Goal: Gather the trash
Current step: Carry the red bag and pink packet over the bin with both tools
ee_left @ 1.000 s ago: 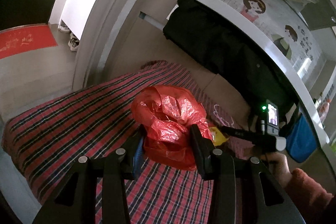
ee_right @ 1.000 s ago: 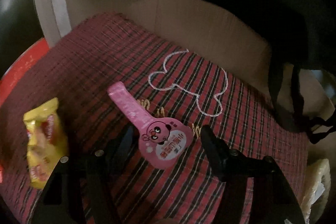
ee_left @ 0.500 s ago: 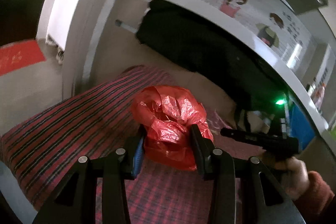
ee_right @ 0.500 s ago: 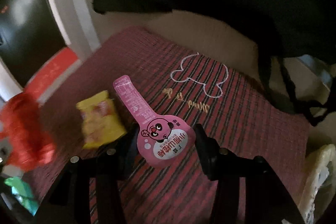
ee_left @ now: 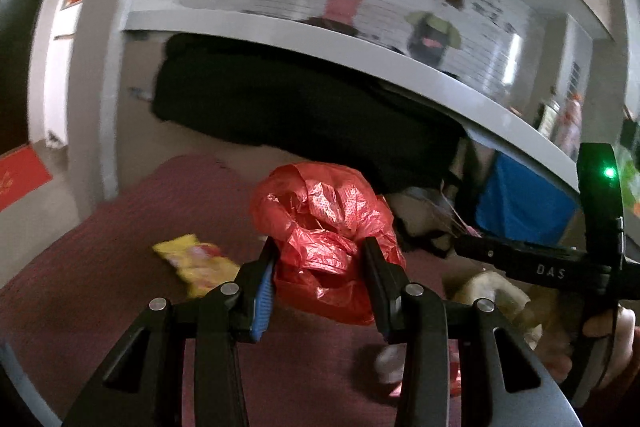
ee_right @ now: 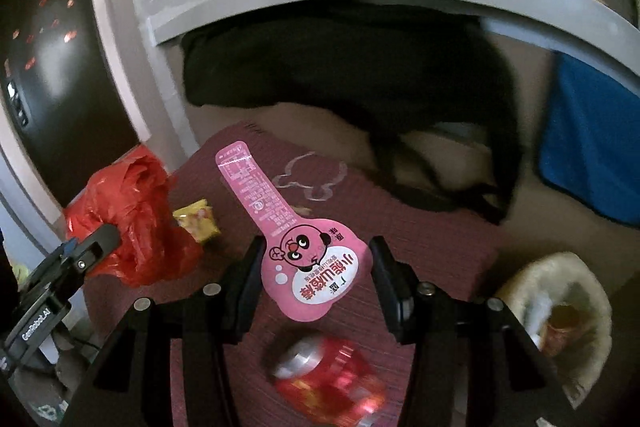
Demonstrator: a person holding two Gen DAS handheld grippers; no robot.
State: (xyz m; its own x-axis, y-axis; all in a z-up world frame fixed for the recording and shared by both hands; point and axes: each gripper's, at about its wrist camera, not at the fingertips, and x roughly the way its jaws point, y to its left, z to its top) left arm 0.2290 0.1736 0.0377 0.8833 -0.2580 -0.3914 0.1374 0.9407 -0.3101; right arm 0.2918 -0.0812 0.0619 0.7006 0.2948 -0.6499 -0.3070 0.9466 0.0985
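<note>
My left gripper (ee_left: pixel 320 267) is shut on a crumpled red plastic bag (ee_left: pixel 328 227) and holds it above the red plaid mat (ee_left: pixel 120 267). The bag also shows at the left of the right wrist view (ee_right: pixel 132 219). My right gripper (ee_right: pixel 316 267) is shut on a pink cartoon snack wrapper (ee_right: pixel 304 255), lifted off the mat (ee_right: pixel 420 247). A yellow snack packet (ee_left: pixel 196 263) lies on the mat; it also shows in the right wrist view (ee_right: pixel 198 219). A red drink can (ee_right: pixel 332 379) lies on the mat below my right gripper.
A black garment (ee_left: pixel 300 107) hangs under a grey shelf (ee_left: pixel 360 47) behind the mat. A blue cloth (ee_right: pixel 592 155) is at the right. A pale bowl-like basket (ee_right: pixel 560 307) holds a small jar at the lower right. A red doormat (ee_left: pixel 20 175) lies on the floor left.
Both grippers have risen and pulled back. The right gripper closed on the pink wrapper and lifted it off the mat. The red can and basket have come into view.
</note>
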